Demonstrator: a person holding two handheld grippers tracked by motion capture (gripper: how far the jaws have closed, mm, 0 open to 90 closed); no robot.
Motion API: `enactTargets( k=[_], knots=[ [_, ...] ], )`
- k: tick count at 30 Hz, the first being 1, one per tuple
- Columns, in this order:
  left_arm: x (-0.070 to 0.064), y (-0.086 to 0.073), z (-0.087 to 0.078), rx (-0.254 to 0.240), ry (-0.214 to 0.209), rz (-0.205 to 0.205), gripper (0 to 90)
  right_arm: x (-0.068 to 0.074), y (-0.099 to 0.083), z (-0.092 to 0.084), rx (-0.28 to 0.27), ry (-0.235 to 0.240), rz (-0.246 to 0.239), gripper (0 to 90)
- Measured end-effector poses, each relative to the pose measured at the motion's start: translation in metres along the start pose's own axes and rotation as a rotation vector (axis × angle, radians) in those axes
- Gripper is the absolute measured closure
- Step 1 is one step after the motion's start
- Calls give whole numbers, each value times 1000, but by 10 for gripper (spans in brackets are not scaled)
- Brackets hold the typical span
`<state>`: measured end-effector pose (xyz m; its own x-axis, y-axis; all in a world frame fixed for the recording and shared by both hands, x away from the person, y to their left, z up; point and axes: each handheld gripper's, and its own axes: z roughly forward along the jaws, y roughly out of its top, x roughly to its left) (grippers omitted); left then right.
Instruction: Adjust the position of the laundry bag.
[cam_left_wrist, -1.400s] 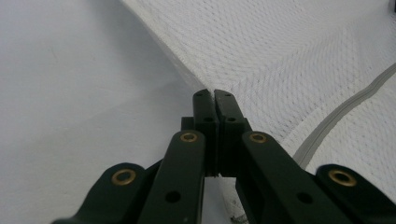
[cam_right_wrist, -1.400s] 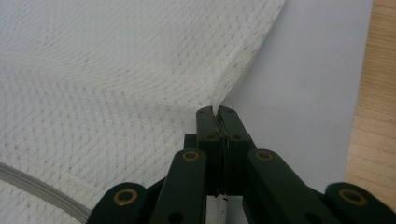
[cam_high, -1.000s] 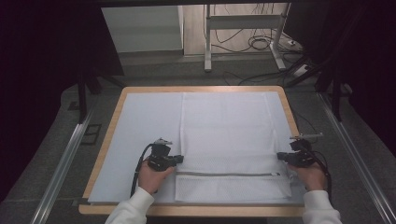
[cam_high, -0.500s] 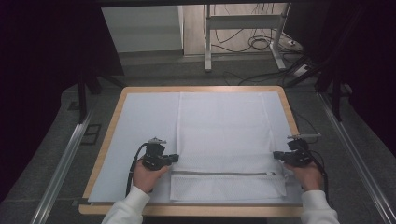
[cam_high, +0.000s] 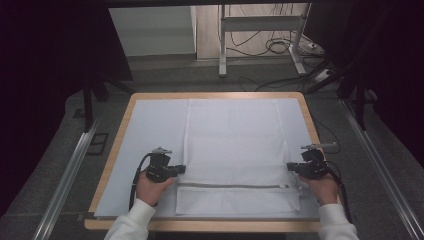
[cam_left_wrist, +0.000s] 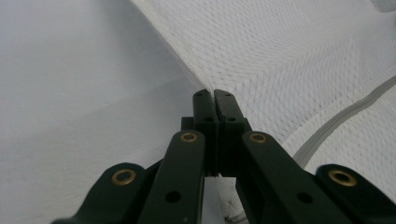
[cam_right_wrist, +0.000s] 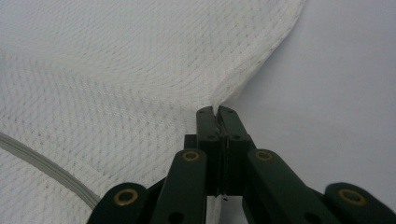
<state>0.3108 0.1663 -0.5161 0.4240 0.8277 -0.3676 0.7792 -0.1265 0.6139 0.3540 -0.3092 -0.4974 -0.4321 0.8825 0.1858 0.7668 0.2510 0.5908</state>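
A white mesh bag (cam_high: 235, 150) lies flat on the pale sheet (cam_high: 150, 130) that covers the table, with a grey zipper (cam_high: 232, 186) running across it near the front. My left gripper (cam_high: 181, 169) pinches the bag's left edge (cam_left_wrist: 187, 60) just above the zipper (cam_left_wrist: 336, 122), jaws shut on the mesh. At the right edge my right gripper (cam_high: 290, 167) is likewise shut on the mesh bag (cam_right_wrist: 140, 70), which rises slightly at the jaw tips (cam_right_wrist: 215, 110). The zipper (cam_right_wrist: 42, 167) runs off to its left.
The wooden table rim (cam_high: 112, 155) frames the sheet. Metal rails (cam_high: 65, 175) run along both sides of the table on the grey floor. A desk frame (cam_high: 260, 35) and cables (cam_high: 280, 47) stand beyond the far edge. Dark curtains close in at both sides.
Both grippers have moved slightly away from me with the bag's side edges in their jaws, and the zipper strip has shifted with them.
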Motion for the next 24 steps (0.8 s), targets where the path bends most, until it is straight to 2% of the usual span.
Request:
enactTargets(
  k=[7,24],
  knots=[
    [6,-3,-5,-1,6,-6,898,8,1,3,1,4,-13,881],
    [30,-10,-20,-4,27,-34,897,33,5,14,-11,26,-64,881]
  ],
)
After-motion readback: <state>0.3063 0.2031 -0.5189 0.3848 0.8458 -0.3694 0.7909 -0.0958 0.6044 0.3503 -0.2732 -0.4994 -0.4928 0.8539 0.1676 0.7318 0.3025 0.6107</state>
